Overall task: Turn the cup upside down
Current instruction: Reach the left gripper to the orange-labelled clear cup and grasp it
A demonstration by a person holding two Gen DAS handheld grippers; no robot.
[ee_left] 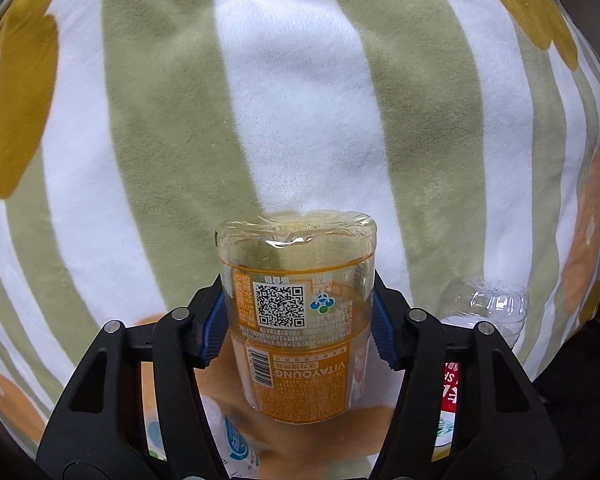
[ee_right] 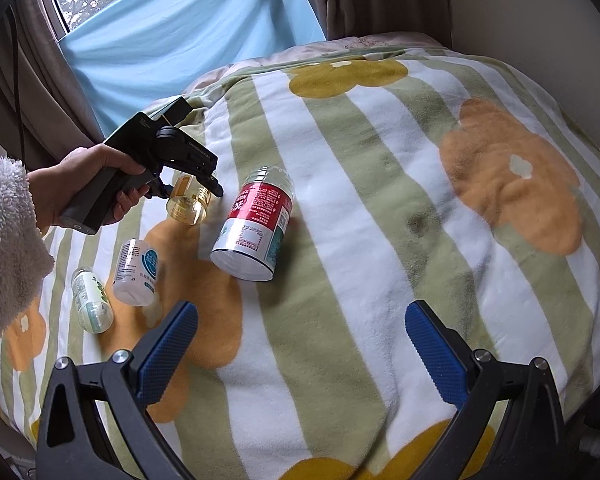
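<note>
Wide bare blanket (ee_right: 340, 208) lies right of the cut bottles, ending at its far edge. The left gripper (ee_left: 298, 320) pinches the orange-labelled cup (ee_left: 296, 304) off the blanket at left, seemingly inverted; the right gripper (ee_right: 300, 352) hangs spread, holding nothing.

Left gripper (ee_left: 296, 320) clamped, right gripper (ee_right: 300, 350) agape

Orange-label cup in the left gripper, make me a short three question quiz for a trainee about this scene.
1. True or false: the left gripper is shut on the orange-label cup.
2. Which label colour has the largest cup lying on the striped blanket? A) red and white B) black C) purple
3. Fill in: the right gripper is ____ and holds nothing.

Key: 1 true; 2 A, the red-and-white cup; 3 open.
</note>
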